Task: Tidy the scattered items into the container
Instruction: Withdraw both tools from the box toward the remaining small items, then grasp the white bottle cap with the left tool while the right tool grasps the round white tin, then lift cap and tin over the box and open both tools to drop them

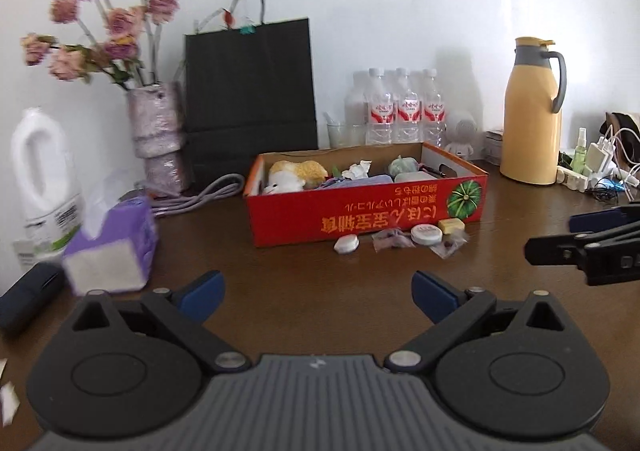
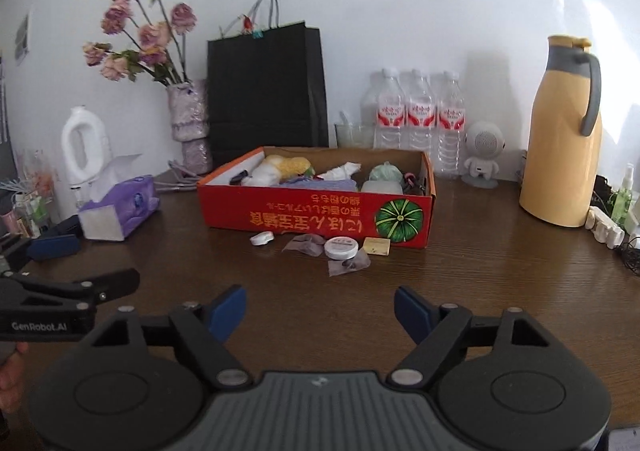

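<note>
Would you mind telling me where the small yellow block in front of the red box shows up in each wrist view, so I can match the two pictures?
Left wrist view: the yellow block lies right of centre, at the red box's front right corner, below its pumpkin picture.
Right wrist view: the yellow block lies just right of centre, again below the pumpkin picture.
Shared landmark: the round white tin just left of it.

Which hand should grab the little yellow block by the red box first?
Probably the right gripper. It is open and empty, and the yellow block lies just ahead of it, slightly right, touching the red box. For the left gripper, also open, the block sits farther off to its right.
</note>
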